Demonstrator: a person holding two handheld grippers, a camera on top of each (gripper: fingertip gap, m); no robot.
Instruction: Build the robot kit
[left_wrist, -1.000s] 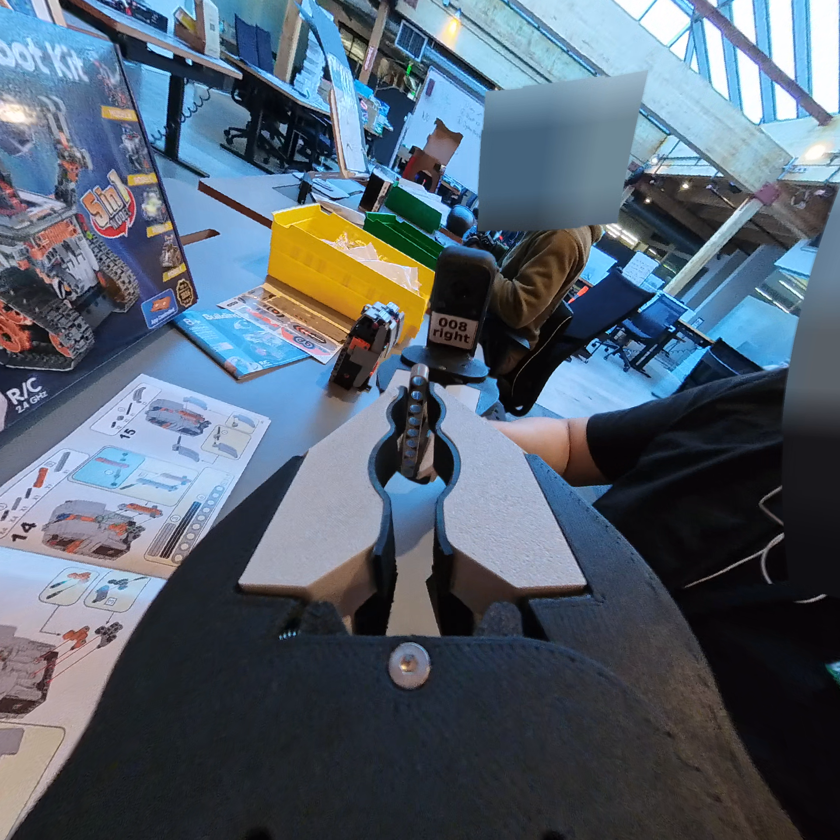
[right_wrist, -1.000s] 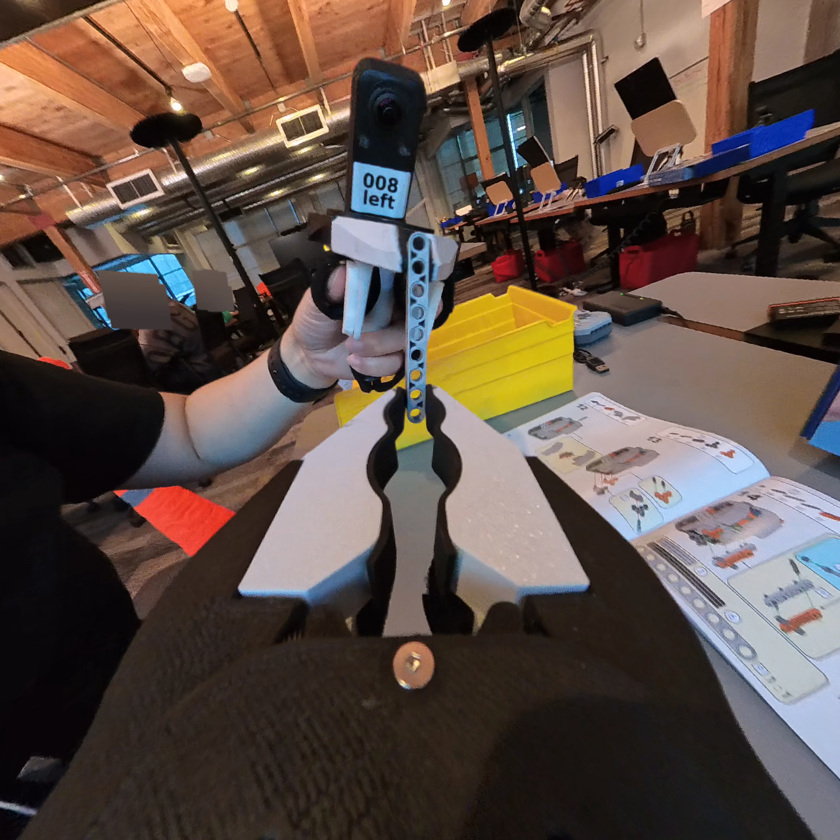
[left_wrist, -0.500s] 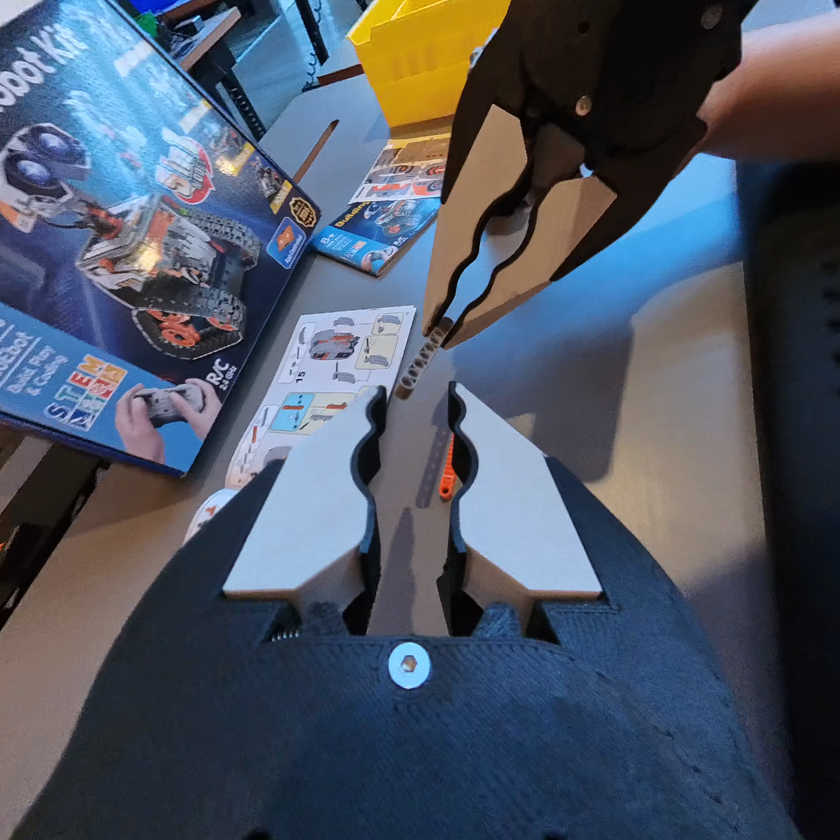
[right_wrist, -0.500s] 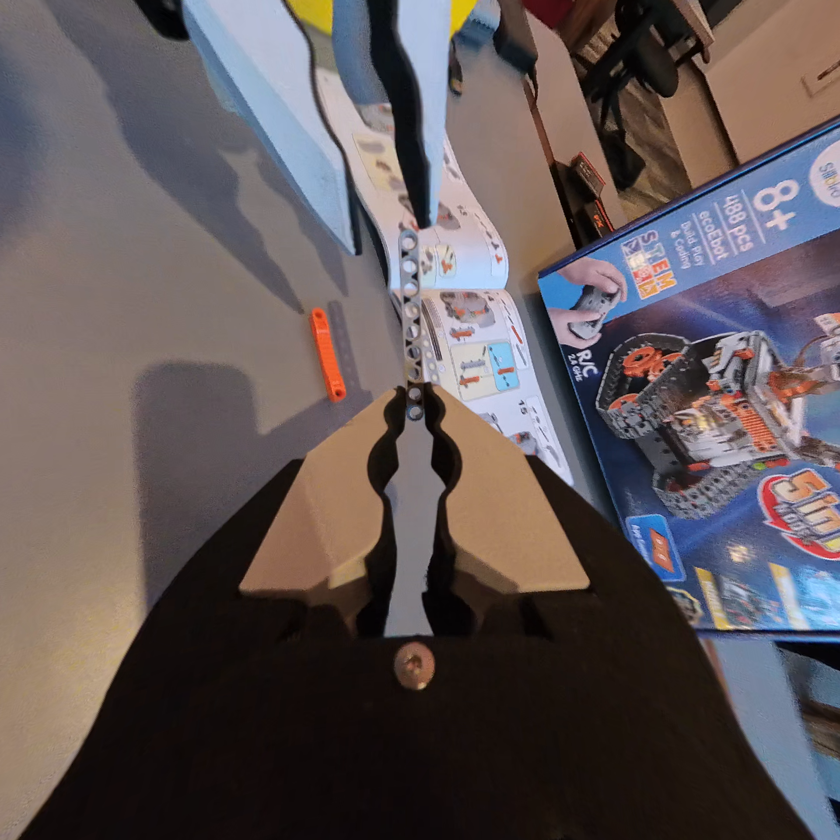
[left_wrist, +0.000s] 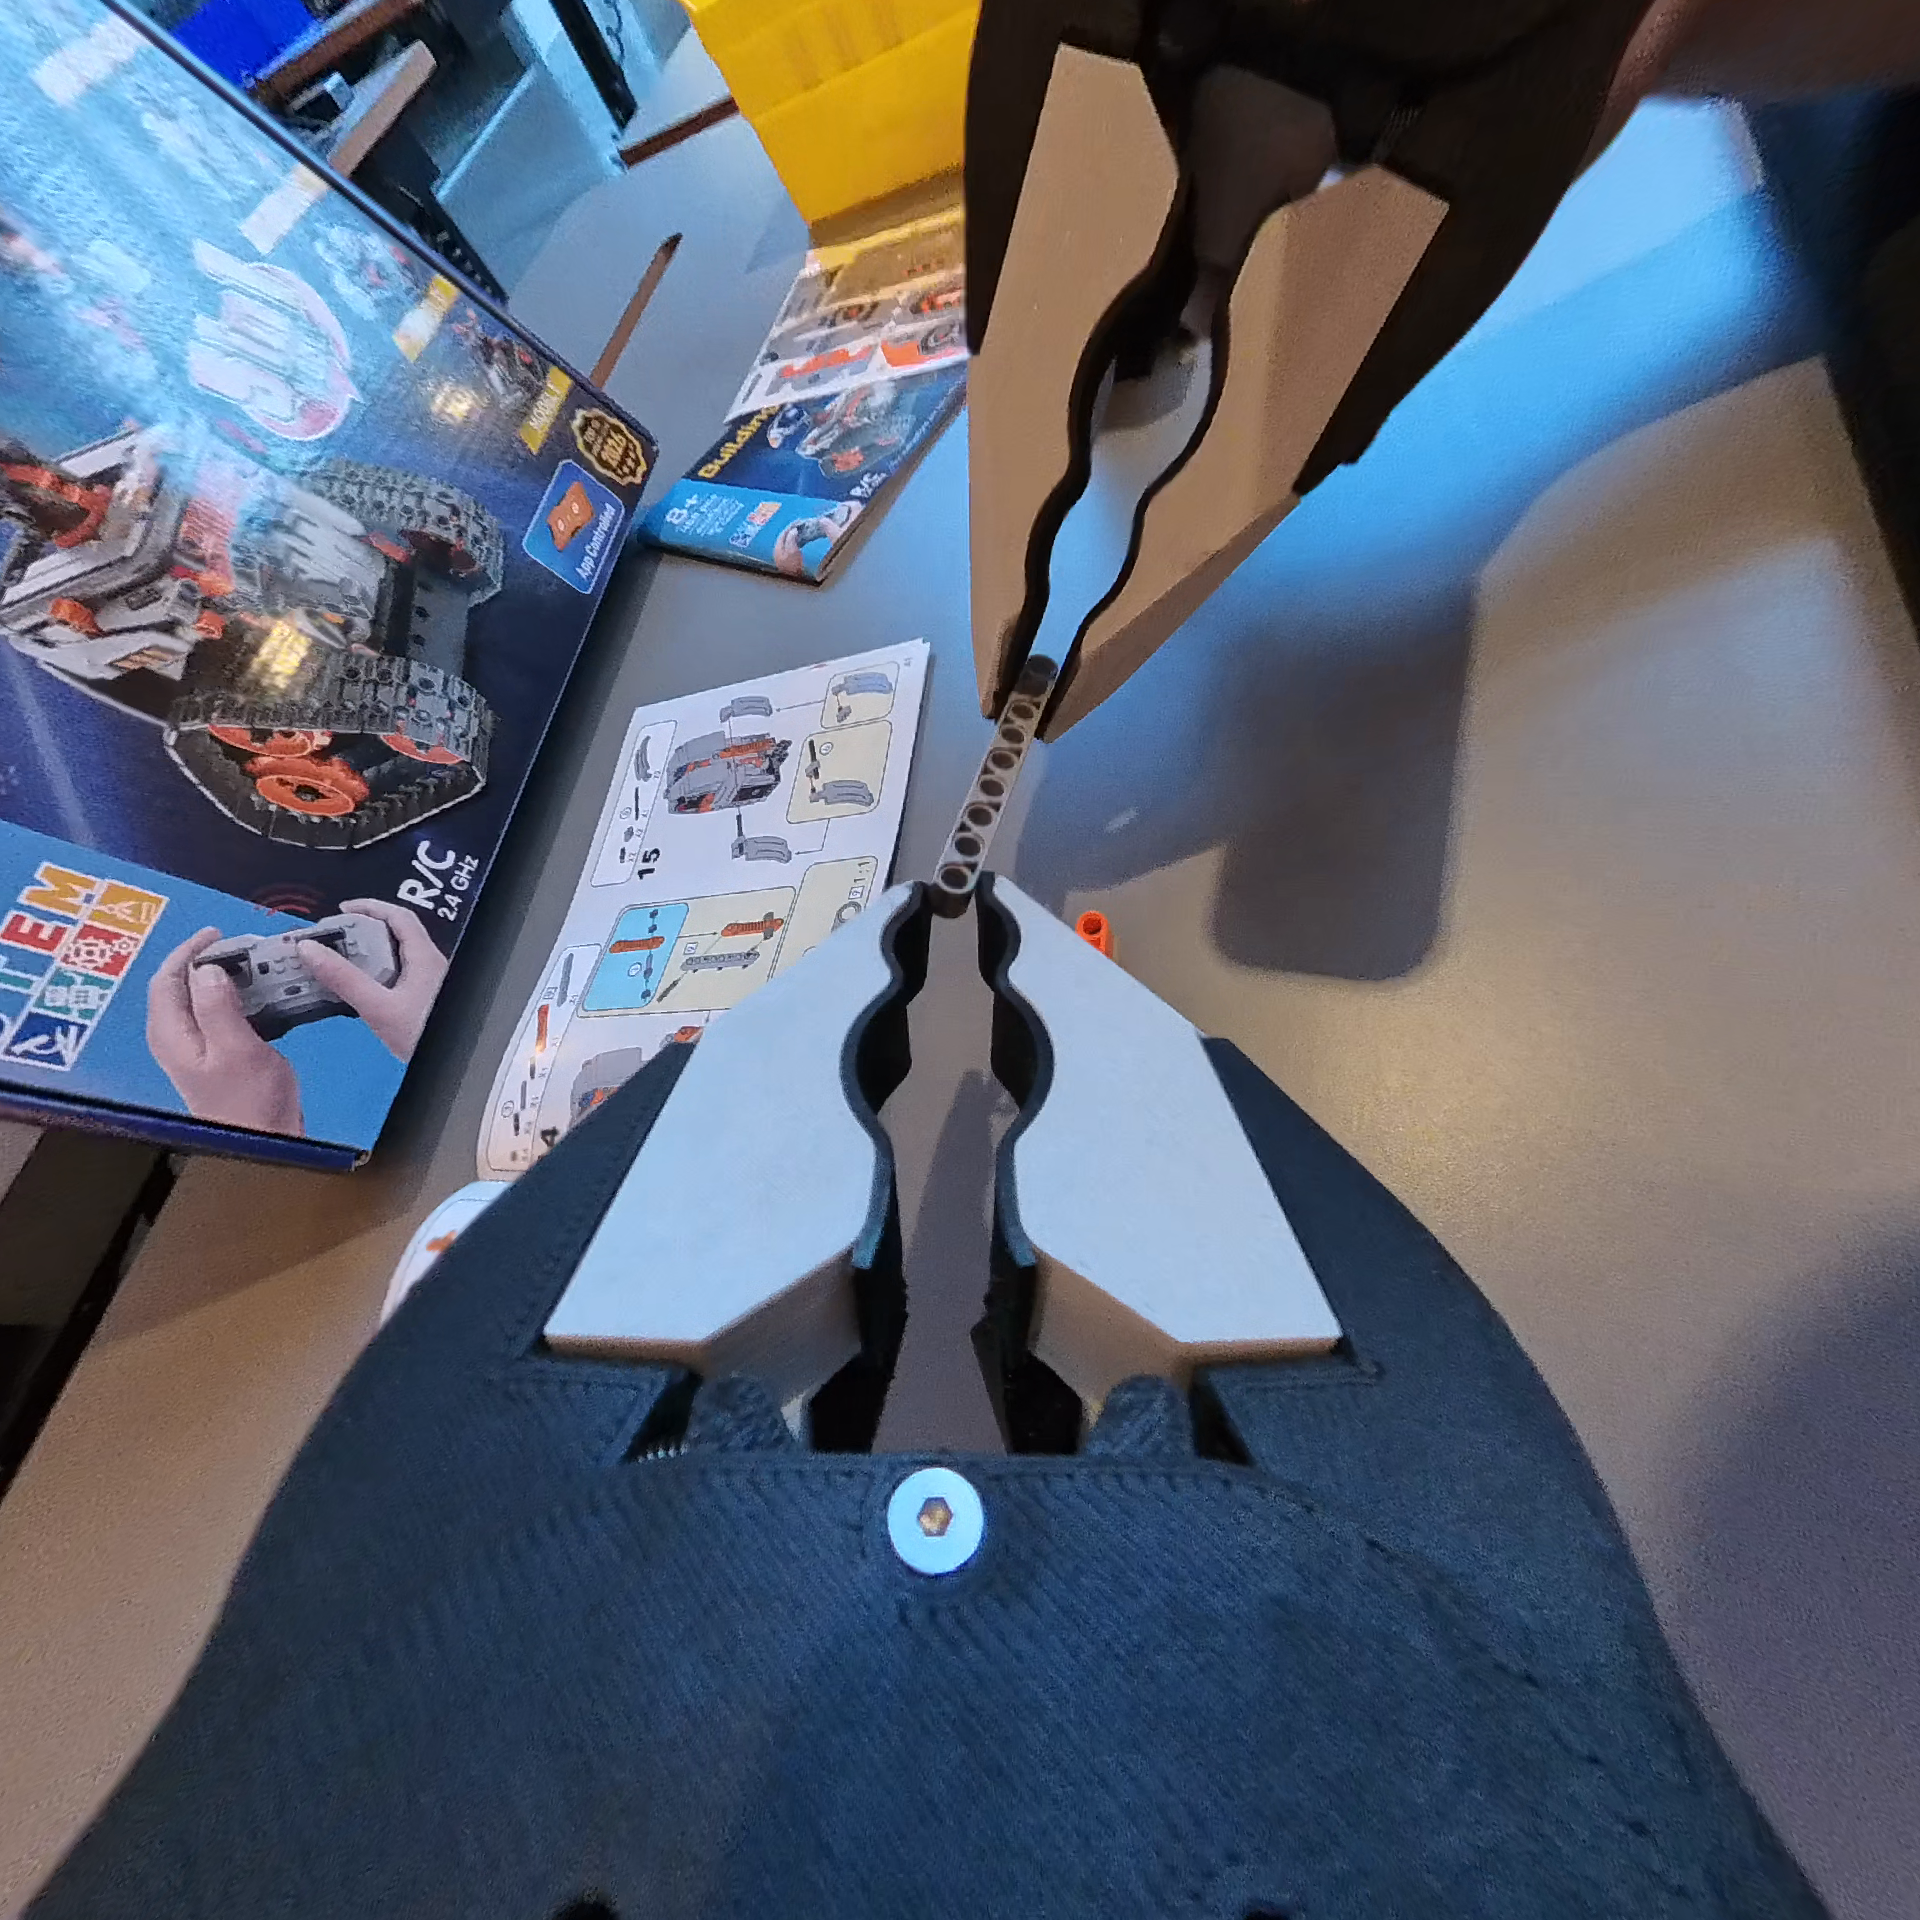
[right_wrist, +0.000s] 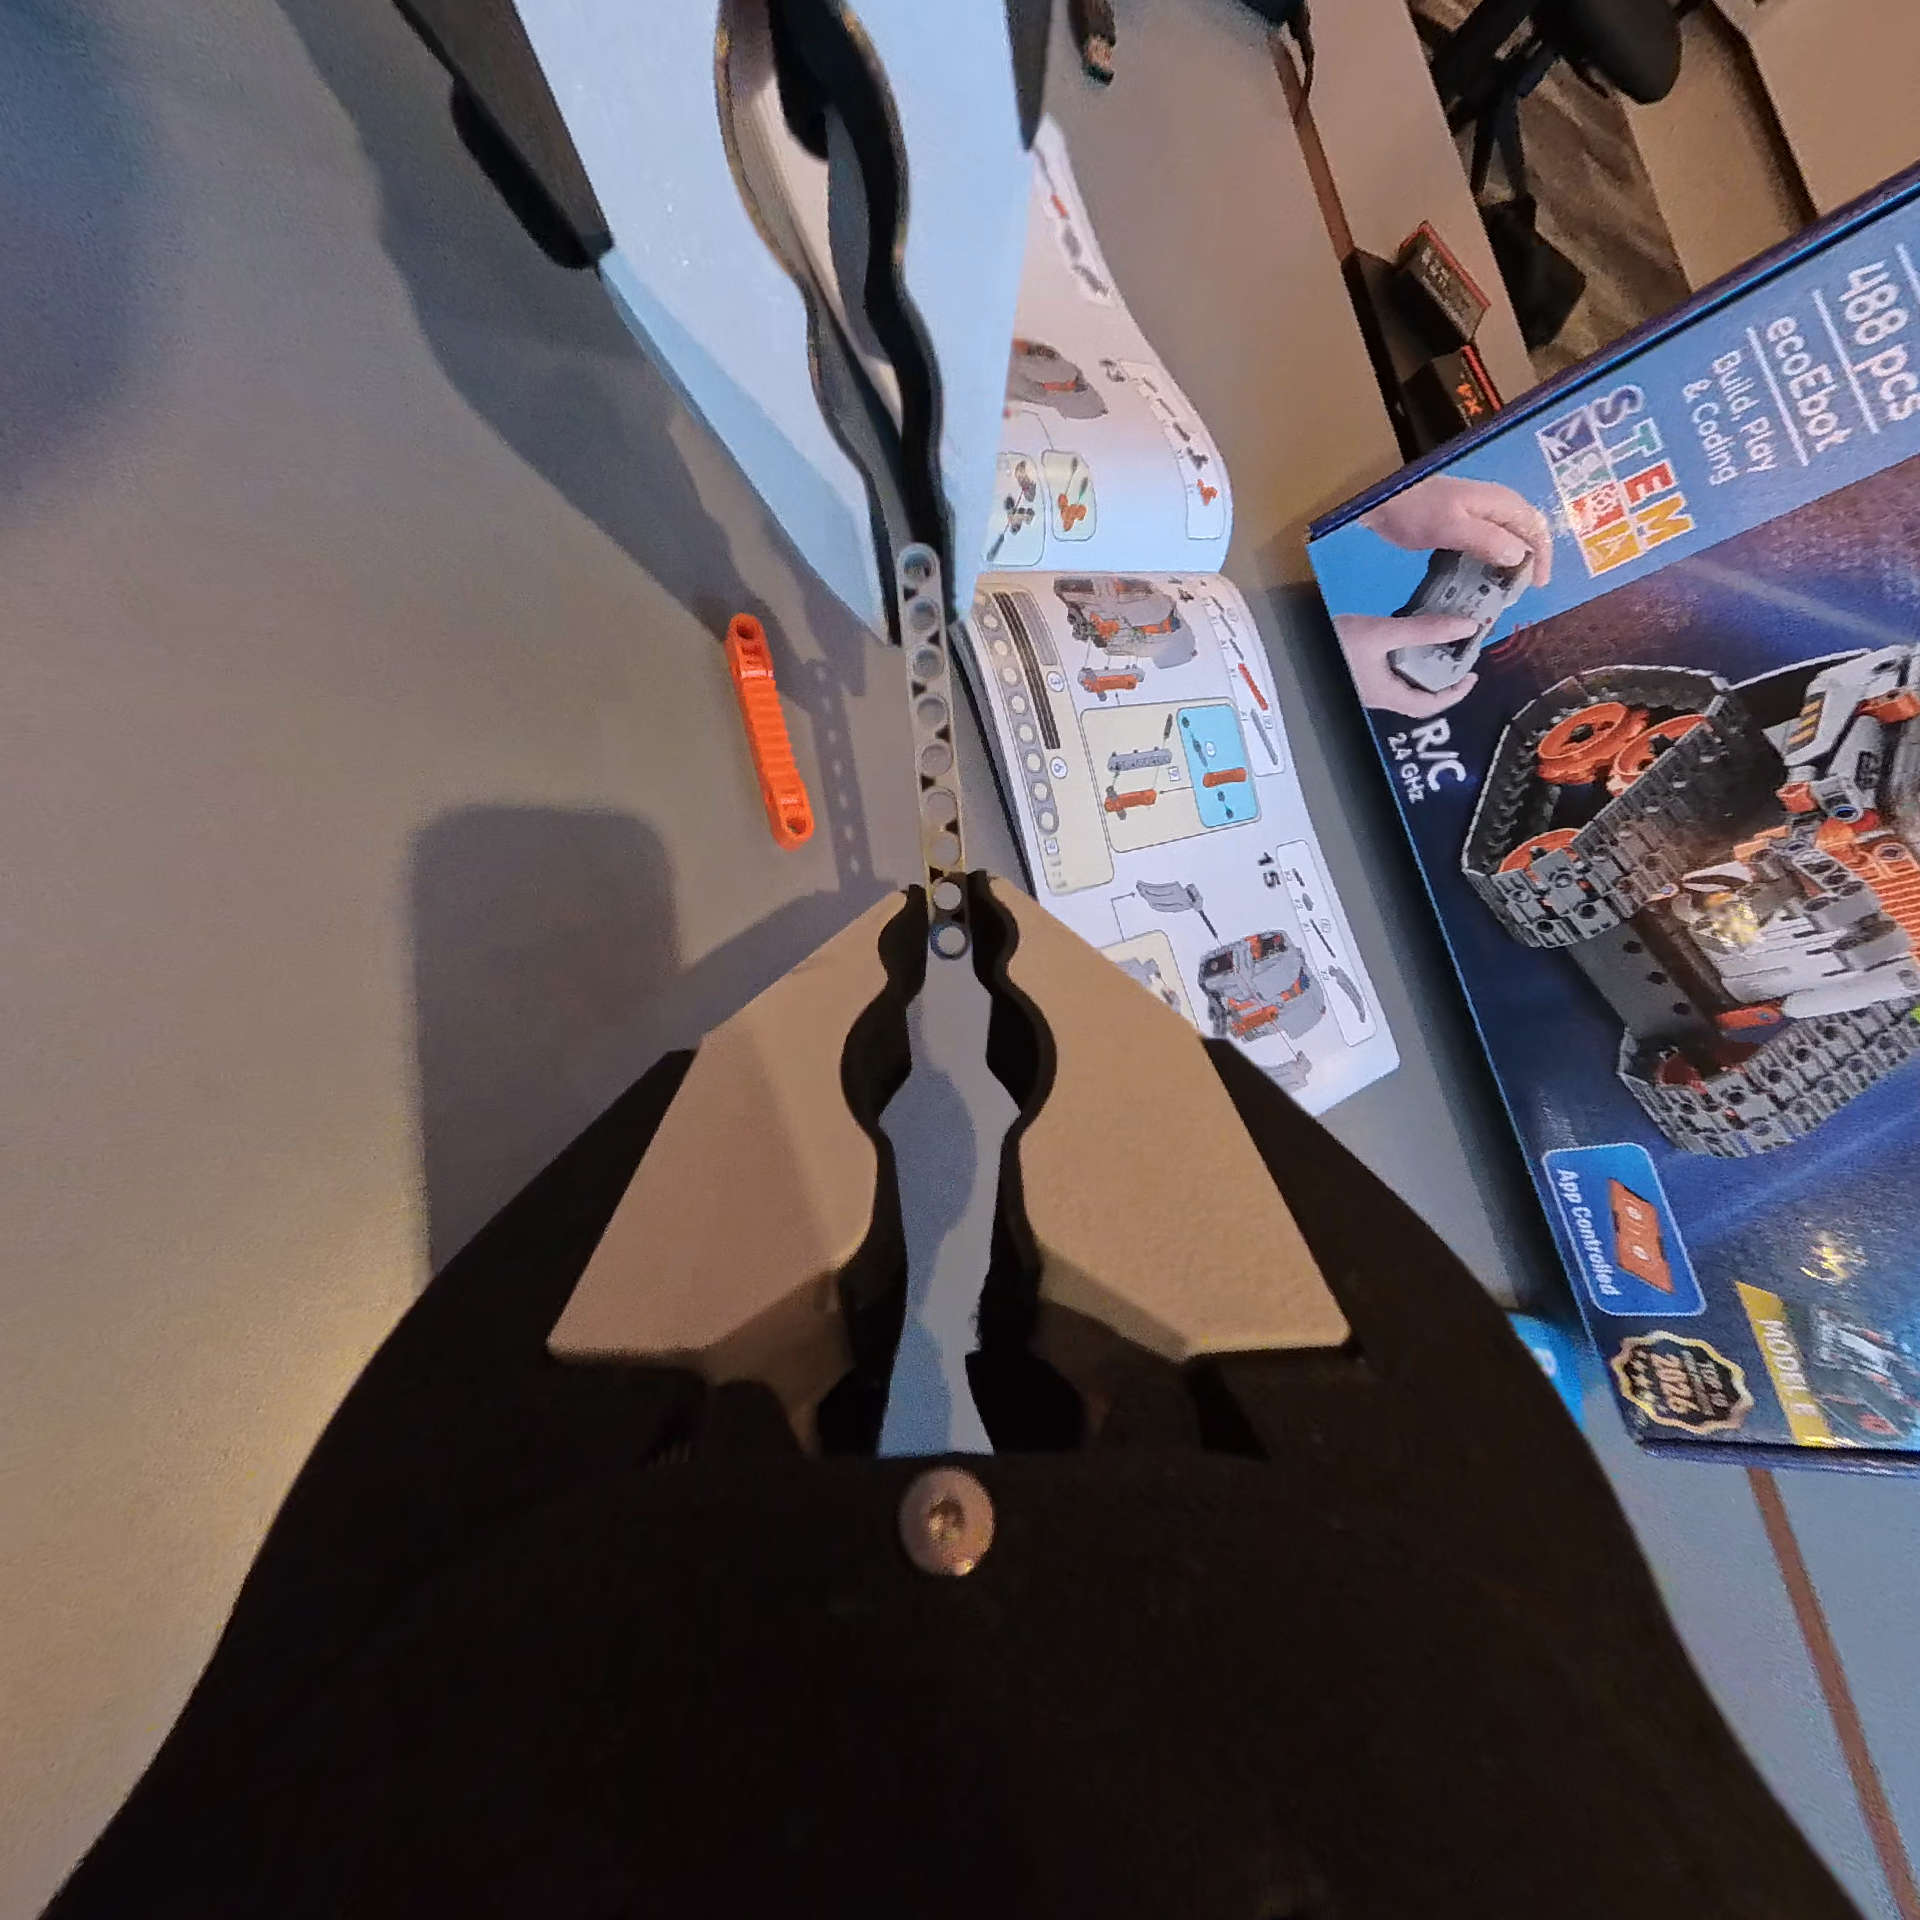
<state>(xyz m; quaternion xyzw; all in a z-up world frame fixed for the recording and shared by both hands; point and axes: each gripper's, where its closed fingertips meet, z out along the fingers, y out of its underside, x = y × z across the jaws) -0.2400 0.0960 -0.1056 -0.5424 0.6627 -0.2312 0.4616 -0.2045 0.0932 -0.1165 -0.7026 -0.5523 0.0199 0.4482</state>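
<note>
A long grey beam with a row of holes (left_wrist: 992, 790) hangs above the grey table (left_wrist: 1558, 1039), spanning both grippers. My left gripper (left_wrist: 951, 899) is shut on its near end. My right gripper (right_wrist: 948, 904) is shut on the other end of the beam (right_wrist: 930, 727). The grippers face each other tip to tip: the right one (left_wrist: 1023, 696) shows at the top of the left wrist view, the left one (right_wrist: 920, 582) at the top of the right wrist view. A short orange beam (right_wrist: 769, 727) lies on the table just beside and below the grey one, and its tip shows in the left wrist view (left_wrist: 1093, 930).
An open instruction booklet (right_wrist: 1143, 748) lies under and beside the grippers. A large blue kit box (left_wrist: 260, 571) lies flat past it, near the table's edge. A second booklet (left_wrist: 821, 447) and a yellow bin (left_wrist: 852, 83) are farther back. Spacing between my two grippers at the tips: around 5 cm.
Both grippers have swung down from level to point at the table. The left gripper let go of the grey beam and opened, then closed again on its free end.
</note>
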